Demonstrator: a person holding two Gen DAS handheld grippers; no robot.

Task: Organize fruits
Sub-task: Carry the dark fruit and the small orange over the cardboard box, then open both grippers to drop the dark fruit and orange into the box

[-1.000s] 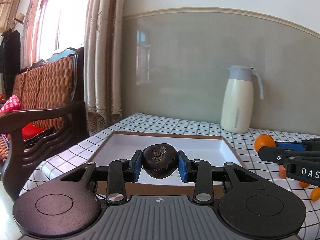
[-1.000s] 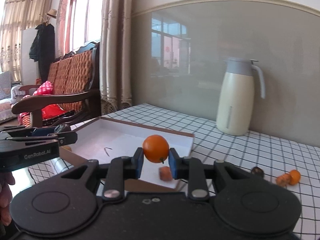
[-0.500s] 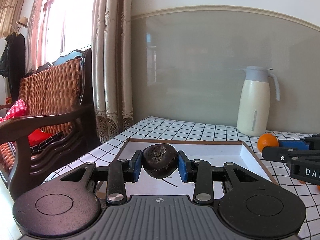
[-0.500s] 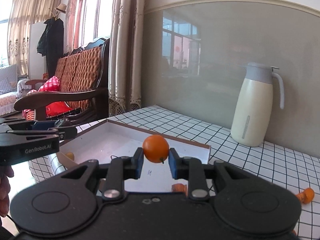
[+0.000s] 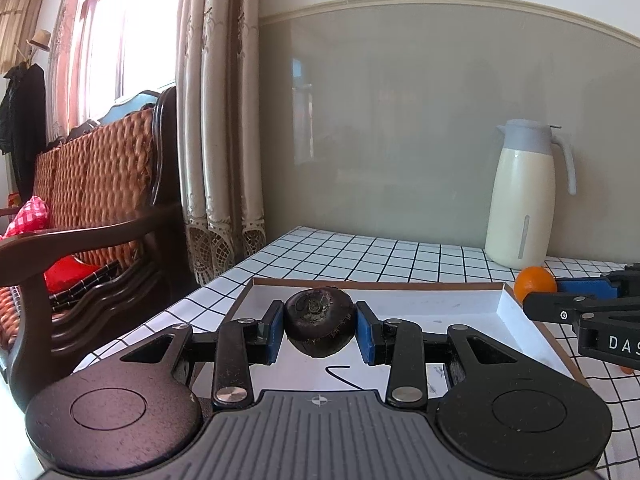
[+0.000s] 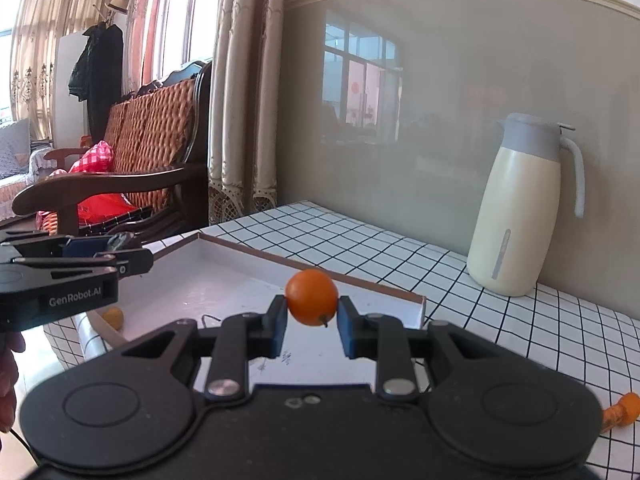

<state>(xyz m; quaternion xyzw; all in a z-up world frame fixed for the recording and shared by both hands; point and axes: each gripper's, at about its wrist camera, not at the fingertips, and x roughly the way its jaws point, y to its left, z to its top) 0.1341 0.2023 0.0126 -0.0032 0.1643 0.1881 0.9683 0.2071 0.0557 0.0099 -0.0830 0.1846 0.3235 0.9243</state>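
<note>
My left gripper (image 5: 318, 330) is shut on a dark brown round fruit (image 5: 319, 327) and holds it over the near part of a shallow white tray (image 5: 440, 304) with a brown rim. My right gripper (image 6: 312, 316) is shut on a small orange fruit (image 6: 312, 297) above the same tray (image 6: 224, 280). From the left wrist view the orange (image 5: 535, 282) shows at the tray's right edge. From the right wrist view the left gripper (image 6: 116, 250) shows at the tray's left side. A small orange fruit (image 6: 113, 317) lies in the tray's near left corner.
A cream thermos jug (image 5: 522, 194) stands at the back of the checked tablecloth (image 5: 380, 252) against the wall. An orange piece (image 6: 620, 414) lies on the cloth at the right. A wooden sofa (image 5: 92, 208) and curtains stand left of the table.
Both grippers have moved left and forward over the tray, each still holding its fruit. The loose fruits on the cloth have slid out to the right of view.
</note>
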